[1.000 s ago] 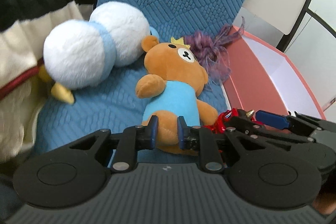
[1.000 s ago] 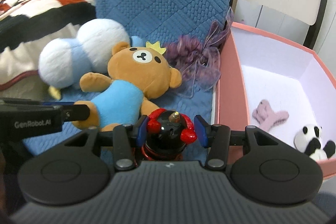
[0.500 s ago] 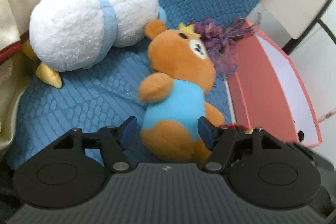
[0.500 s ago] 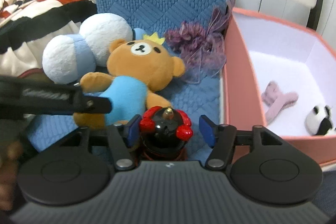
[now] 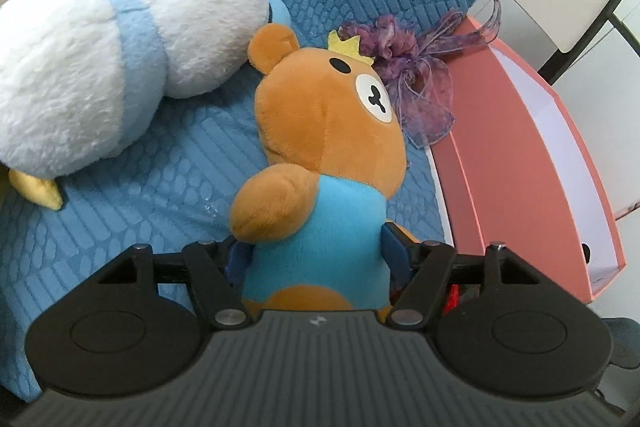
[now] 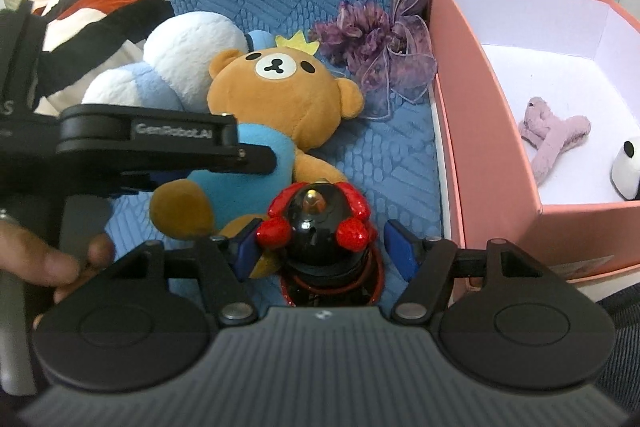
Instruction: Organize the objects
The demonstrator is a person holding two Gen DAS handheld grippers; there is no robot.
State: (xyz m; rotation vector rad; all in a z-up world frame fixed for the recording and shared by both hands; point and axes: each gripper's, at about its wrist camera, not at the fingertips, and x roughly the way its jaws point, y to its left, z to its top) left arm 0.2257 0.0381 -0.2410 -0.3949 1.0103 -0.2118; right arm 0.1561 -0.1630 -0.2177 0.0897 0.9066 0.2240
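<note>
Pink box (image 6: 480, 131) interior with panda (image 6: 628, 167) visible only from right wrist.

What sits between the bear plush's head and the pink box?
A purple ribbon bow lies between the bear plush and the pink box, shown in both wrist views.

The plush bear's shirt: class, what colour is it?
Light blue. The plush bear's shirt shows best in the left wrist view, between the left gripper fingers.
</note>
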